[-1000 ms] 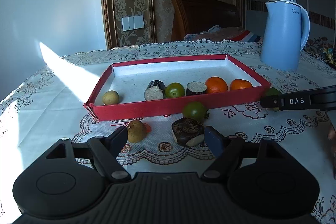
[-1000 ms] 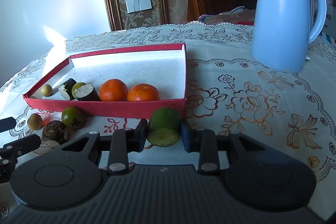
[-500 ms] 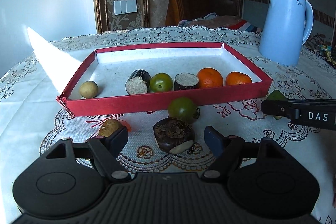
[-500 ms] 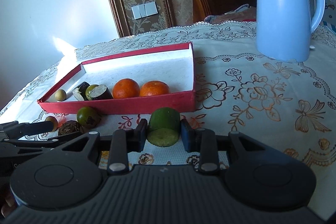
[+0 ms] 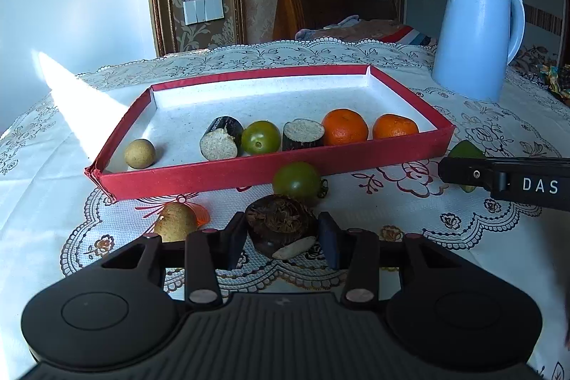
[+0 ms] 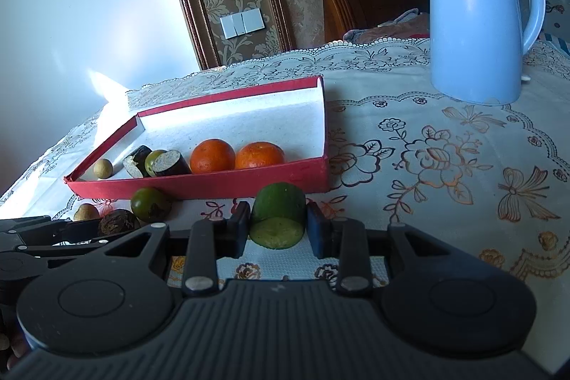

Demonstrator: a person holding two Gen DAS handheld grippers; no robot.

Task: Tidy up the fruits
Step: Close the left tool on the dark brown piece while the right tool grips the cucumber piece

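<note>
1. Since a second ago, your left claw (image 5: pixel 282 239) has come forward around the dark brown fruit (image 5: pixel 281 225) on the counter (image 5: pixel 409 230); its jaws are closing on both sides of it.
2. Your right claw (image 6: pixel 278 230) stays pinching the green cucumber piece (image 6: pixel 278 214), long axis pointing forward toward the red tray (image 6: pixel 221 189), cut face toward you.
3. Two oranges (image 5: pixel 345 127) sit in the tray's right end.
</note>
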